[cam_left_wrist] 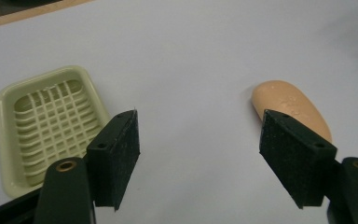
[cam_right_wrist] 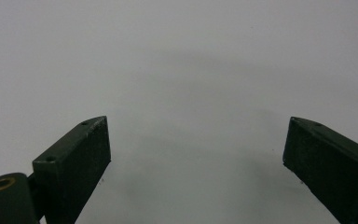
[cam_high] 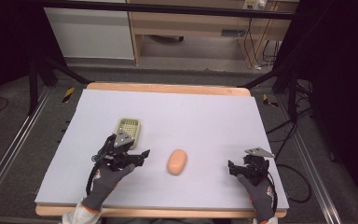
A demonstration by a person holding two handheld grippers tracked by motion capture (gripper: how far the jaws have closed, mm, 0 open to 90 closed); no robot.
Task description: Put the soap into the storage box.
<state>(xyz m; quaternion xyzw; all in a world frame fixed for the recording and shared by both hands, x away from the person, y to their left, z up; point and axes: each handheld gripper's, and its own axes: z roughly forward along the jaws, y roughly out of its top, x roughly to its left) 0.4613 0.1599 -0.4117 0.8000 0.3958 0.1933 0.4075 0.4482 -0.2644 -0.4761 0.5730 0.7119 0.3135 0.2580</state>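
Note:
An orange oval soap bar (cam_high: pixel 177 162) lies on the white table sheet (cam_high: pixel 191 121), near the middle front. A pale green soap dish (cam_high: pixel 128 128) with a grid bottom sits to its left and a little farther back. My left gripper (cam_high: pixel 142 155) hovers between dish and soap, open, nothing in its jaws. In the left gripper view the dish (cam_left_wrist: pixel 46 121) is at left and the soap (cam_left_wrist: pixel 291 109) is at right, partly behind the right jaw. My right gripper (cam_high: pixel 232 167) rests at the front right, open and empty; its own view looks at the bare sheet (cam_right_wrist: pixel 182 70).
The sheet covers a wooden table (cam_high: pixel 168 87) whose edge shows at the back. Metal floor rails (cam_high: pixel 9 154) run along both sides. Cables (cam_high: pixel 289 140) lie on the floor at right. A wooden desk (cam_high: pixel 191 28) stands behind.

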